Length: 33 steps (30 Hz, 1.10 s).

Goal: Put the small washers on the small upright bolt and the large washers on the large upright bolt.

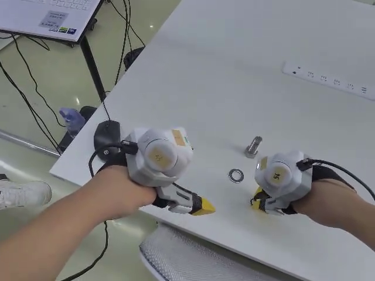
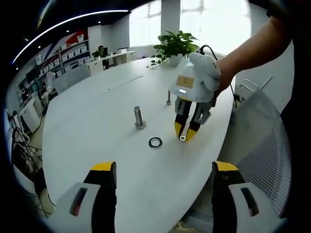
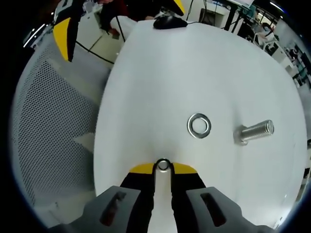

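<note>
My right gripper (image 3: 164, 167) is shut on a small washer (image 3: 164, 164), pinched between its yellow tips just above the white table (image 1: 234, 70). A large washer (image 3: 199, 125) lies flat on the table just ahead of it, and beyond that the large bolt (image 3: 253, 131) stands upright. In the head view the large washer (image 1: 236, 175) lies between the large bolt (image 1: 253, 146) and my right gripper (image 1: 258, 199). My left gripper (image 2: 164, 167) is open and holds nothing; it faces the right gripper (image 2: 187, 131), with the small bolt (image 2: 168, 97) standing behind. My left gripper (image 1: 202, 206) hangs over the table's near edge.
A white power strip (image 1: 331, 80) lies at the far right of the table. A black mouse (image 1: 107, 137) sits at the left edge, near the left hand. A mesh chair (image 1: 176, 257) stands below the near edge. A laptop (image 1: 50, 17) rests on a side stand.
</note>
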### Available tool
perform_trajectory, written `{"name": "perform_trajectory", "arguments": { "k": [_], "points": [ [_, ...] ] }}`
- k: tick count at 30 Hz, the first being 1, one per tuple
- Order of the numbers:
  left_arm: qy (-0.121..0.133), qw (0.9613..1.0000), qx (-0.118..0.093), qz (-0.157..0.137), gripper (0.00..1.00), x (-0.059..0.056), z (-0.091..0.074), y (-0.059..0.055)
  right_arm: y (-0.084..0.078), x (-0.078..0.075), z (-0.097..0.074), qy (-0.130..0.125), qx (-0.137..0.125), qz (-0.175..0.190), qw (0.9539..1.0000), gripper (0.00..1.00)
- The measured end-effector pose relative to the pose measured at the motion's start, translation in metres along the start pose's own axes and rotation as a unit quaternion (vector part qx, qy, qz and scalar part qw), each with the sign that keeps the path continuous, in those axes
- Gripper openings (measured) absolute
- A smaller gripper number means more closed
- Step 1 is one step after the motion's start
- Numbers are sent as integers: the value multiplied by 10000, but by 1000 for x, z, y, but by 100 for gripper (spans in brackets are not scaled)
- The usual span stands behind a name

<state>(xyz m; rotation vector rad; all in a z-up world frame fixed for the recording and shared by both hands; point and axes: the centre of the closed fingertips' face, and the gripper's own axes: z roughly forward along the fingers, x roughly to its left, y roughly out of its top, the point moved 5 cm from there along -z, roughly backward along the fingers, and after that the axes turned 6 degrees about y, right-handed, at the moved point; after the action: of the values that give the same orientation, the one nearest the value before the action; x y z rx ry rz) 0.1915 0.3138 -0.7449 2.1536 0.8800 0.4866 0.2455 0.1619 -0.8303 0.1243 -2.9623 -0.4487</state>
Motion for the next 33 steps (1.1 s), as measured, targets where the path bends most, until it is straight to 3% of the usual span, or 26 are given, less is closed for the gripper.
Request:
{"name": "perform_trajectory", "arguments": {
  "k": [10, 16, 23, 33],
  "points": [
    [0, 9999, 25, -152, 84, 0, 1, -5, -17, -10, -26, -139, -18, 419, 9990, 12],
    [-10, 9999, 82, -99, 84, 1, 1, -6, -40, -19, -48, -276, -54, 706, 9971, 12],
    [-42, 10000, 2, -69, 85, 2, 5, 1, -73, -25, -69, -368, -75, 1100, 9932, 12],
    [-70, 9999, 97, -42, 85, 0, 11, -1, -101, -28, -92, -533, -109, 1486, 9874, 12]
  ]
}}
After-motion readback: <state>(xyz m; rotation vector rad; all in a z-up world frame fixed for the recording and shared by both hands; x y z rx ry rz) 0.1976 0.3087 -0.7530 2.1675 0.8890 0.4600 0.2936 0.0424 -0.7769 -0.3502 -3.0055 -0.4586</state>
